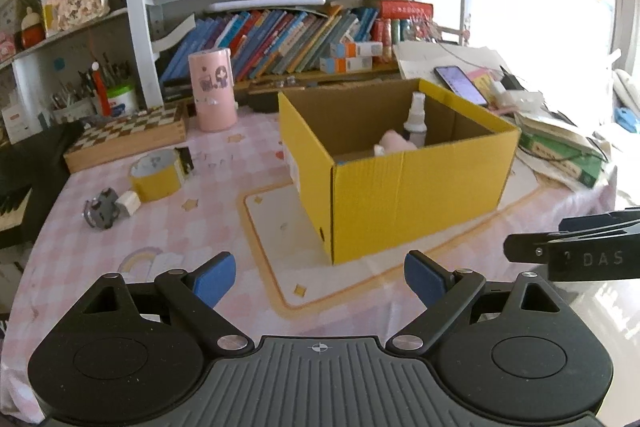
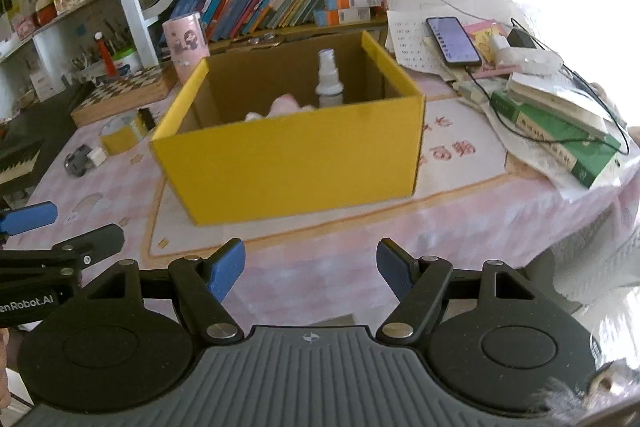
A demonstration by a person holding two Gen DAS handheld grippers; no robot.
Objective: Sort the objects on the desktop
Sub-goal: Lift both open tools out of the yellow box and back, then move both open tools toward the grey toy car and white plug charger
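Left gripper (image 1: 319, 277) released, empty, above table (image 1: 200, 219). Right gripper (image 2: 311, 267) likewise spread, empty. Yellow box (image 1: 404, 183) mid-table, spray bottle (image 1: 415, 121) upright inside beside pink bundle (image 1: 394, 142). Tape roll (image 1: 156, 174), small grey toy (image 1: 102, 213) left of box.

Right gripper (image 1: 580, 255) body reads "DAS"; left gripper (image 2: 32, 303) body reads "enRobot.AI", apparently cut off at frame edge.

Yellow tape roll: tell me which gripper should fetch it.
Left. The tape roll lies left of the box, on the open left gripper's side; the right gripper faces the box.
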